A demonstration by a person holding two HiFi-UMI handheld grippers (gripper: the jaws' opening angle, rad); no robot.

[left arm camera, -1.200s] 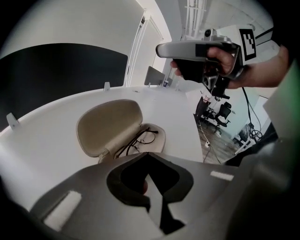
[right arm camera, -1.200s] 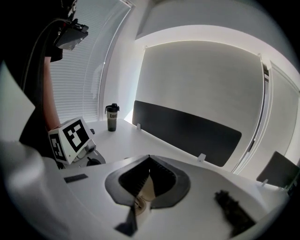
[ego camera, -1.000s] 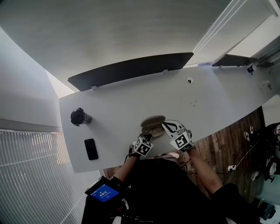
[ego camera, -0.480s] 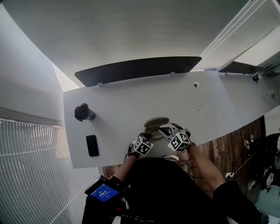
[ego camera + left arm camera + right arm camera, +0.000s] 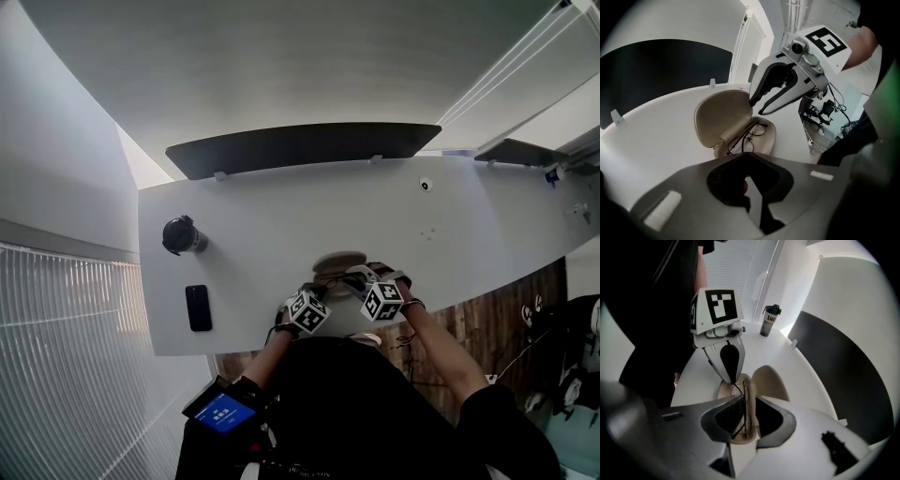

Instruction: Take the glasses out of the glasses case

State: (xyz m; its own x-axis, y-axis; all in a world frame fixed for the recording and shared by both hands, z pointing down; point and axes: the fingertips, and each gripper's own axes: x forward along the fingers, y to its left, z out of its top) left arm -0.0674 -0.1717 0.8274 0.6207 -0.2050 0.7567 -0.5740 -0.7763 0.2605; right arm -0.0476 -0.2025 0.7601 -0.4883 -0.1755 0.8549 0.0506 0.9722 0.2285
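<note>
Tan clamshell glasses case [image 5: 719, 115] lies open, thin black-wire glasses [image 5: 747, 136] unlifted inside; right tool [image 5: 756, 107] spread astride them, left tool [image 5: 731, 378] pressed together.

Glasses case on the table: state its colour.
The open clamshell glasses case is beige, best seen in the left gripper view.

Your beige clamshell glasses case [image 5: 723, 117], mid-frame in the left gripper view, has a smooth, matt skin; you cannot tell plastic from leatherette. The thin dark-rimmed glasses [image 5: 746, 137] in it look like fine metal wire. The white table [image 5: 262, 225] under them is smooth and matt. Your right gripper [image 5: 756, 107] and left gripper [image 5: 732, 379] wear smooth white plastic with a slight sheen. At the head view's lower right, the brown plank floor [image 5: 487, 319] shows wood grain.
</note>
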